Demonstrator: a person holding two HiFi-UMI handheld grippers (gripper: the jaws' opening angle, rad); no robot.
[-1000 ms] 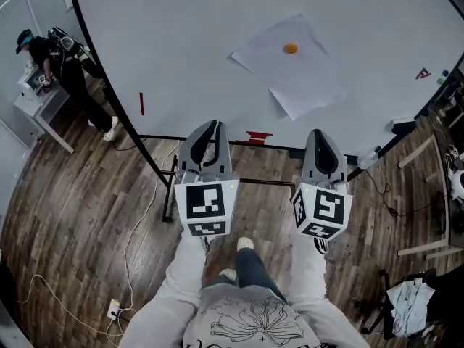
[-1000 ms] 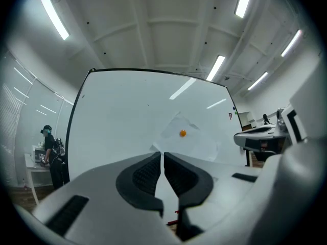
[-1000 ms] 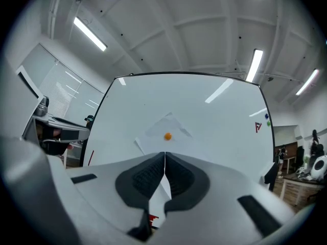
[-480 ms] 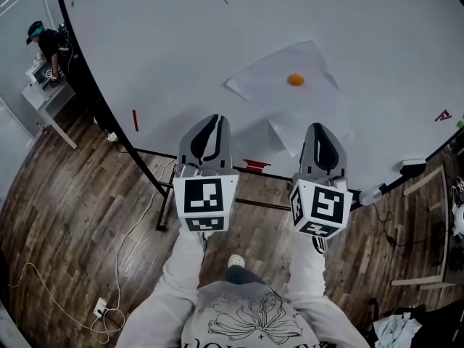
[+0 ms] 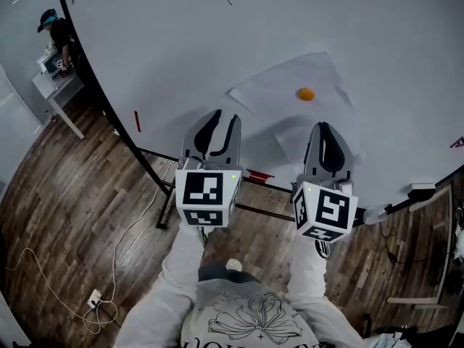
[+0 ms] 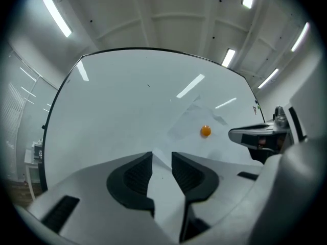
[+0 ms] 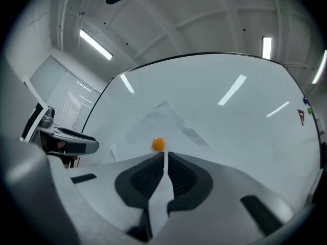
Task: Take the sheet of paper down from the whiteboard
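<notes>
Head view: the white sheet of paper [image 5: 279,96], creased and tilted, is hanging on the big white whiteboard [image 5: 167,35] under a small round orange magnet [image 5: 305,93]. It is sitting lower and larger in frame than a second ago, so the person is walking both grippers in towards it. The left gripper [image 5: 223,122] has just been opening its jaws from shut to a moderate gap. The right gripper [image 5: 324,127] is pointing just below the sheet, not touching it.

Left gripper view: the left gripper [image 6: 161,158] is showing bare board between its parted jaws, the sheet's lower corner just beyond.

Right gripper view: the right gripper [image 7: 166,157] is keeping its jaws together on nothing, with the magnet [image 7: 158,144] just past the tips.

Judgement: the approach is nearly done, and the left is readying to pinch the sheet.
</notes>
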